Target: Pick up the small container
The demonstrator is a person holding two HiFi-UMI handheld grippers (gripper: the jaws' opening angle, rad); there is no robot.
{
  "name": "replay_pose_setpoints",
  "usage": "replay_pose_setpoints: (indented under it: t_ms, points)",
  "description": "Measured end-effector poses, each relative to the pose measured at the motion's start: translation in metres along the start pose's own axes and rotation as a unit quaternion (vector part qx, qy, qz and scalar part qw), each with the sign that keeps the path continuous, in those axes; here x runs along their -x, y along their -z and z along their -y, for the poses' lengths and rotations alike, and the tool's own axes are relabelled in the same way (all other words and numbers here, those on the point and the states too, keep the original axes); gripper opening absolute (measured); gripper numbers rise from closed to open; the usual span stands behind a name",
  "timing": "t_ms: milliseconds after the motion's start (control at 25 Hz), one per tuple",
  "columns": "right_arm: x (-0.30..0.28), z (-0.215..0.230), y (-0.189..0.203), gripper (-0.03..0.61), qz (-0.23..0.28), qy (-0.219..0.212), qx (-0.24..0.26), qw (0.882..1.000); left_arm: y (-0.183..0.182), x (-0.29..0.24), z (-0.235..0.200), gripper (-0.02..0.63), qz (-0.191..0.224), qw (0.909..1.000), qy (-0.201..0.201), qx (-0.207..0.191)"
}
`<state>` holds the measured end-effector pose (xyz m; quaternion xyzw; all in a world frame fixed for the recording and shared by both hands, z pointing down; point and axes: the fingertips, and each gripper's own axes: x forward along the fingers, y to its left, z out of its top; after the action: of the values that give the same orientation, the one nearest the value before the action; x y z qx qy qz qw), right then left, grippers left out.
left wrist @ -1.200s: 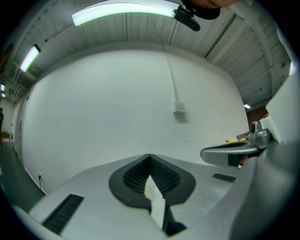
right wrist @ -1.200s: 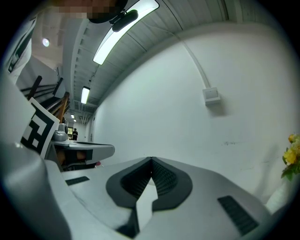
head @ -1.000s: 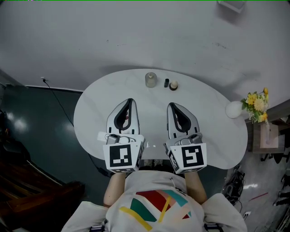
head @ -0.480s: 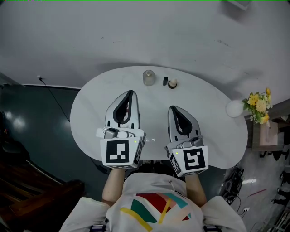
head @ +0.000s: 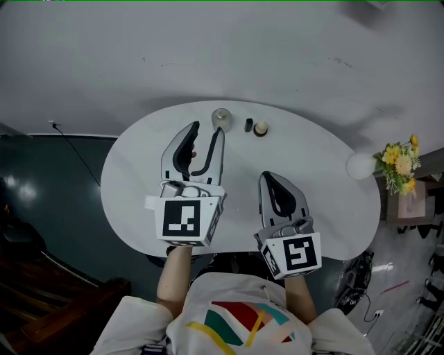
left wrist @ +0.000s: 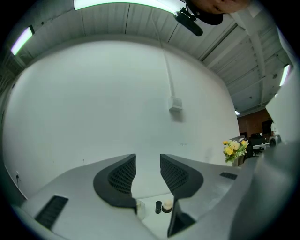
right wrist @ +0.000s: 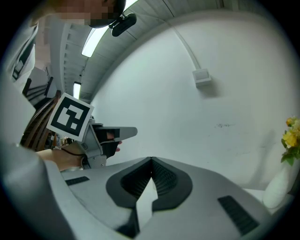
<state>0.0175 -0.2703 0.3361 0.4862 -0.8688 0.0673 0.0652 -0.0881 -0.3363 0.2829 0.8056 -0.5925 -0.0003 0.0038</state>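
The small container (head: 221, 118) stands upright, long axis vertical, at the worktop's (head: 326, 173) far edge. The left tool (head: 207, 130), its jaws just opening, holds nothing. The right tool (head: 268, 177) is closed and empty.

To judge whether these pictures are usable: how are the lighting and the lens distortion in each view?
Head view: dim but sharp, with glare spots on the dark floor beside the white table. Left gripper view: strong fisheye, black corners, the ceiling light overexposed. Right gripper view: the same fisheye, which bends the wall cable.
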Motion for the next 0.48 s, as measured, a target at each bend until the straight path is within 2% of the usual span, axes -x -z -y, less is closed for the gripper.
replay_pose_setpoints:
  t_ms: [120, 160, 480]
  points:
    - [-0.004, 0.002, 0.007, 0.011, -0.009, -0.001, -0.004, 1.000, 0.013, -0.014, -0.003, 0.238, -0.010, 0.9999, 0.007, 0.002]
    - [-0.006, 0.003, 0.010, 0.011, -0.012, -0.002, -0.005, 1.000, 0.018, -0.019, -0.006, 0.255, -0.012, 0.9999, 0.005, 0.003]
    - [-0.027, -0.005, 0.040, 0.011, -0.051, -0.018, -0.024, 0.998, 0.076, -0.059, -0.032, 0.267, -0.057, 0.9982, -0.009, 0.012]
